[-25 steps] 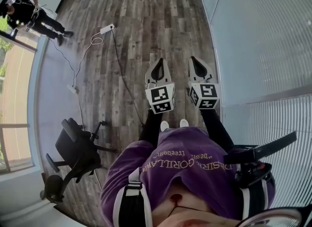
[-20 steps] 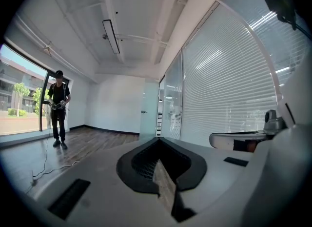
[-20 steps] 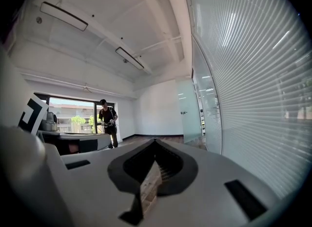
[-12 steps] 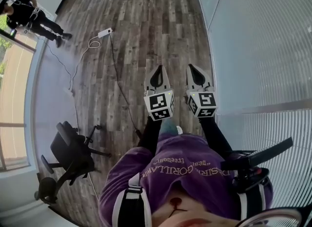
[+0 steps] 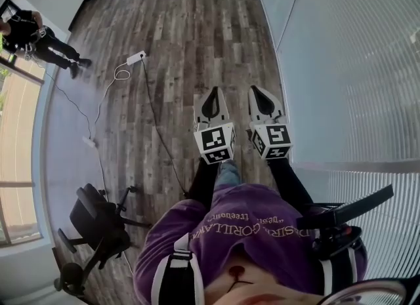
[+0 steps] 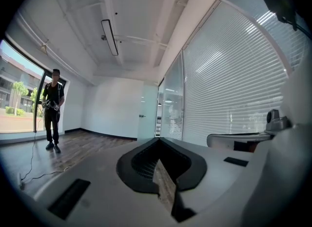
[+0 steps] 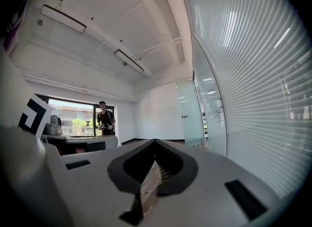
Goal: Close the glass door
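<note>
The left gripper point(image 5: 213, 94) and right gripper point(image 5: 254, 92) sit mid-frame, jaws pressed together and empty. The glass door point(image 6: 147, 113) stands far ahead, centre of both gripper views. A cable point(image 5: 155, 110) crosses the wood floor point(image 5: 197, 28) at left. An office chair point(image 5: 98, 222) sits lower left and a person point(image 5: 33, 31) stands upper left.

Left claw point(image 5: 212, 91) and right claw point(image 5: 254, 90) are out in front of the torso, side by side, near each other but not touching, both pointing level. Jaws on both are fully together with nothing between them. Left arm point(image 5: 203, 176) and right arm point(image 5: 289, 180), in dark sleeves, reach forward roughly parallel.
</note>
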Demonstrator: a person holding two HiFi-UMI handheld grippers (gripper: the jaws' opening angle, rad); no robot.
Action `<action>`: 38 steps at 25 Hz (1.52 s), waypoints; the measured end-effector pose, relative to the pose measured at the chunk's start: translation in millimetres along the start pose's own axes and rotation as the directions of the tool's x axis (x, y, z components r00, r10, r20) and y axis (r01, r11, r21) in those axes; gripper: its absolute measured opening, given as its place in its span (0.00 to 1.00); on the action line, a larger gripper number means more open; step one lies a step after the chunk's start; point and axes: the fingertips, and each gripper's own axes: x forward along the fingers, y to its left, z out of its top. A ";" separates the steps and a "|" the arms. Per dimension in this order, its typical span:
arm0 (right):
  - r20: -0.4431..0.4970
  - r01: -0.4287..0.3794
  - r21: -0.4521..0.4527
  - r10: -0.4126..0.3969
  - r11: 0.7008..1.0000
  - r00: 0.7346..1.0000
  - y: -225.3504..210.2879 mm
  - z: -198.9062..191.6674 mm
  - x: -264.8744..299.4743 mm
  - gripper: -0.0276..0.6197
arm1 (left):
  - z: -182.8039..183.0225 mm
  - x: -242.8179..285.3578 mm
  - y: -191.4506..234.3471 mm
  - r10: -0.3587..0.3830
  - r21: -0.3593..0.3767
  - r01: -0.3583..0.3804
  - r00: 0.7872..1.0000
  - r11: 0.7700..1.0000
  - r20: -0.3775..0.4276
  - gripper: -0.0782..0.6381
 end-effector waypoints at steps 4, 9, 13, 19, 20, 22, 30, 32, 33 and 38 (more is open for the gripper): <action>-0.002 -0.003 -0.004 0.003 1.000 1.000 -14.6 12.0 48.3 0.03 | 8.8 48.8 13.7 -0.010 -0.010 0.010 1.000 1.000 -0.001 0.11; -0.004 0.003 -0.017 -0.003 1.000 1.000 -33.2 23.8 104.9 0.03 | 20.3 105.1 32.5 -0.009 -0.004 0.009 1.000 1.000 -0.002 0.11; -0.008 0.010 -0.023 -0.010 1.000 1.000 -45.9 23.6 142.4 0.03 | 15.9 141.4 42.8 -0.009 -0.012 0.009 1.000 1.000 -0.006 0.11; -0.006 0.055 0.015 -0.055 0.998 0.998 -77.1 20.3 178.9 0.03 | 13.8 187.3 49.8 -0.018 -0.016 0.018 1.000 1.000 -0.013 0.11; -0.009 0.060 0.017 -0.060 0.998 0.998 -83.5 20.2 183.8 0.03 | 12.6 195.4 49.9 -0.016 -0.019 0.016 1.000 1.000 -0.017 0.11; -0.012 0.066 0.020 -0.066 0.998 0.998 -98.6 19.5 192.7 0.03 | 9.1 212.0 46.0 -0.017 -0.023 0.016 1.000 1.000 -0.024 0.11; -0.010 0.009 0.004 -0.009 1.000 1.000 -166.0 27.7 259.9 0.03 | 8.8 304.9 23.9 0.031 -0.025 -0.031 0.999 0.999 -0.009 0.11; -0.016 -0.023 0.000 0.023 1.000 1.000 -180.4 37.2 277.4 0.03 | 18.4 328.0 17.3 0.039 -0.036 -0.039 0.999 0.999 -0.003 0.11; -0.022 -0.045 -0.008 0.044 0.999 0.999 -186.8 42.2 284.8 0.03 | 24.9 338.4 14.2 0.046 -0.045 -0.045 0.999 0.998 0.005 0.11; -0.049 -0.100 -0.040 0.098 0.994 0.994 -219.4 44.2 311.5 0.03 | 29.4 374.6 9.6 0.093 -0.039 -0.093 0.996 0.995 0.011 0.11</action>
